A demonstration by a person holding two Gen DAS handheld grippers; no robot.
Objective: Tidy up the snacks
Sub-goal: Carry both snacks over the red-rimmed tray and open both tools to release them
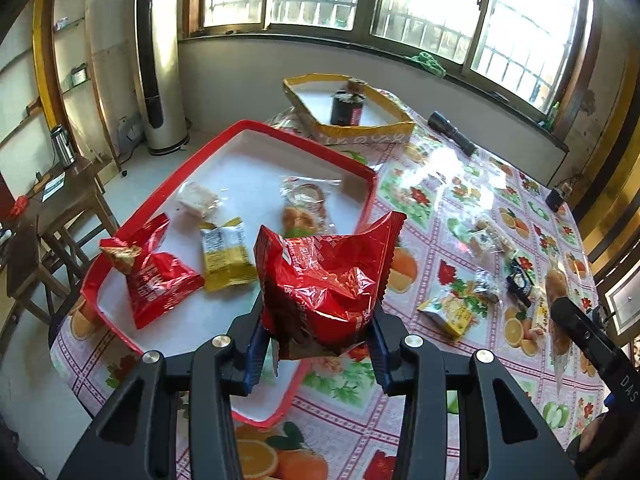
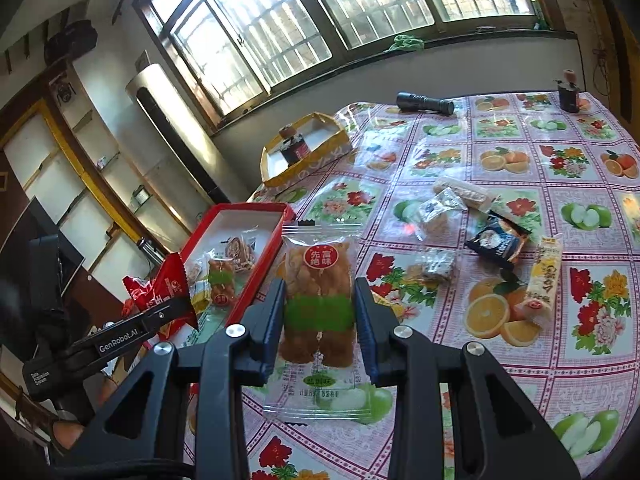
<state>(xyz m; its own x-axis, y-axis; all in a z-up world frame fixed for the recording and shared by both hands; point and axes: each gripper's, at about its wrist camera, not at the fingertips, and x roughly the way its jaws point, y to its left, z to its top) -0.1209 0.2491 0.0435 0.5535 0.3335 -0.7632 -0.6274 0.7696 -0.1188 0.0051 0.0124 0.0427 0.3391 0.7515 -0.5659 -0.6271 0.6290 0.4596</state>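
Sunlit windows look down on a round surface [image 2: 520, 128] under a fruit-and-flower oilcloth, and both hands are at work over it. Starting with the left hand-held gripper [image 1: 320, 344]: its blue pads are closed on the lower part of a crinkled red snack packet [image 1: 328, 276], which hangs just above the near edge of the red tray [image 1: 224, 136]. The right hand-held gripper [image 2: 320, 320] is likewise clamped, its pads pressing both sides of a clear bag of fried twists [image 2: 318, 304] with a green band, held above the surface just beside the tray's right rim. Moving outward, the tray already holds a fair share: another red packet [image 1: 160, 276] at its left side, a yellow-and-white sachet [image 1: 224, 256], a pale wrapped square [image 1: 198, 200] and a clear bag with a brown pastry [image 1: 306, 208]. Beyond it sits a yellow-rimmed box [image 1: 360, 132] with a dark jar [image 1: 346, 108] inside. Further right, loose snacks are still scattered on the oilcloth: a dark packet [image 2: 498, 242], a long yellow bar [image 2: 544, 276], a pale wrapped bar [image 2: 464, 192], and a few small clear wrappers [image 2: 436, 264]. A black torch [image 2: 424, 102] lies near the window side. By my reading the sorting is roughly halfway: several items are in the tray, two more are in hand and not yet set down, and the scattered group still waits to be gathered.
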